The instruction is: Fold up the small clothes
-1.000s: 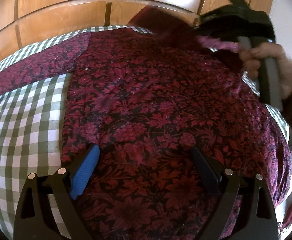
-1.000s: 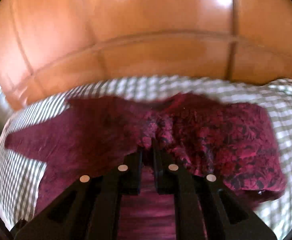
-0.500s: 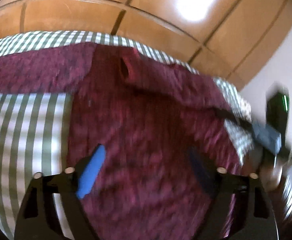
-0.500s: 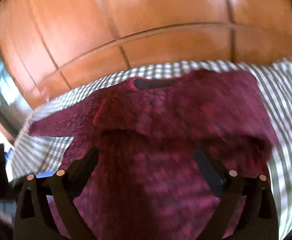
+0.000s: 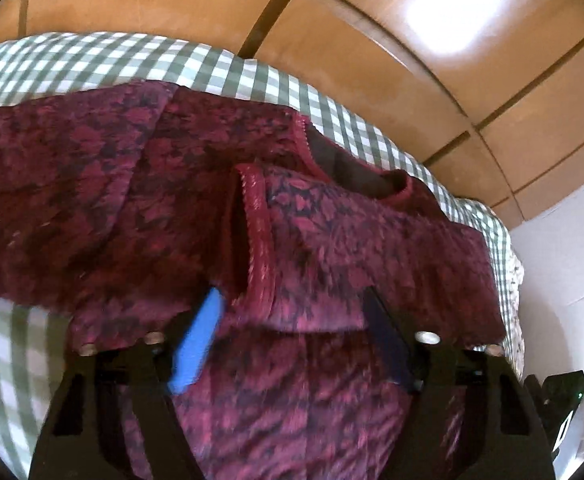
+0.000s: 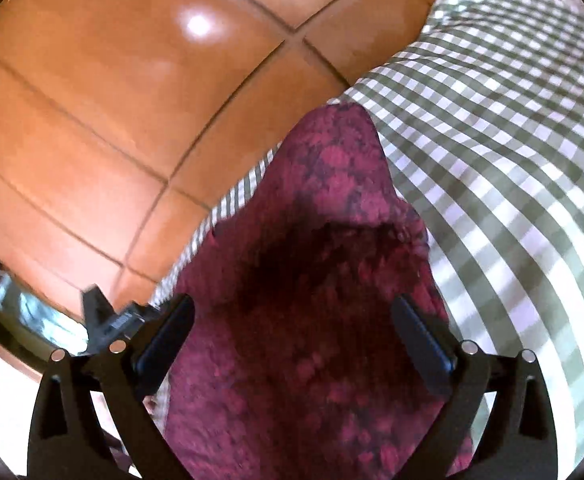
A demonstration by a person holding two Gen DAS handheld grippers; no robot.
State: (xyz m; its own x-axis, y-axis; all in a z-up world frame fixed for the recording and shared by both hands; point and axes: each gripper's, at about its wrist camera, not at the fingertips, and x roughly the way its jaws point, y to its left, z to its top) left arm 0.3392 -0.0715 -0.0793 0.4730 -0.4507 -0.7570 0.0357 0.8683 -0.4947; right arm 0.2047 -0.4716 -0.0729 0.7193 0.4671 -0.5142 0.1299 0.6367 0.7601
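A dark red floral top [image 5: 140, 216] lies on a green-and-white checked cloth [image 5: 92, 60]. One sleeve is folded inward across its body [image 5: 352, 248], next to the neckline [image 5: 348, 164]. My left gripper [image 5: 292, 312] is open and empty, hovering over the top's lower body. My right gripper [image 6: 292, 316] is open and empty over one side of the same garment [image 6: 324, 208]; the fabric lies between its spread fingers, not pinched.
A glossy wooden panelled wall [image 5: 372, 40] stands right behind the cloth's far edge. It also shows in the right wrist view [image 6: 132, 80]. Checked cloth [image 6: 512, 140] stretches to the right of the garment. A white wall [image 5: 564, 248] is at the right.
The right gripper, shut on the sleeve a second ago, has opened and let it go, folded over the body. Both grippers have swung to new viewpoints; the left stayed open.
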